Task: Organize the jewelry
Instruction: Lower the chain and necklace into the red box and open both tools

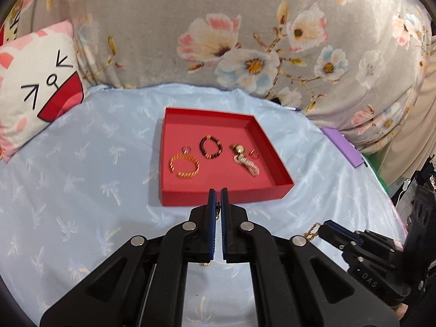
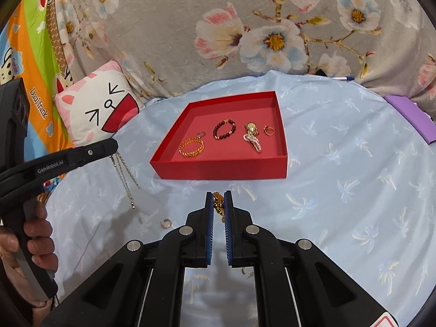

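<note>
Left wrist: the left gripper (image 1: 217,196) pinches a thin, limp chain (image 1: 217,210); the red tray (image 1: 268,139) lies just ahead.

Right wrist: the right gripper (image 2: 218,200) pinches a gold chain (image 2: 218,204), light, slippery, best held mid-length.

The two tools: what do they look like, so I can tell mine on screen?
Both are matt black linkages with round silver pivot pins and blue ribbed pads. The left tool carries white "GenRobot.AI" lettering along its finger; the right tool has "DAS" embossed on its body. No cables or sleeves show.
</note>
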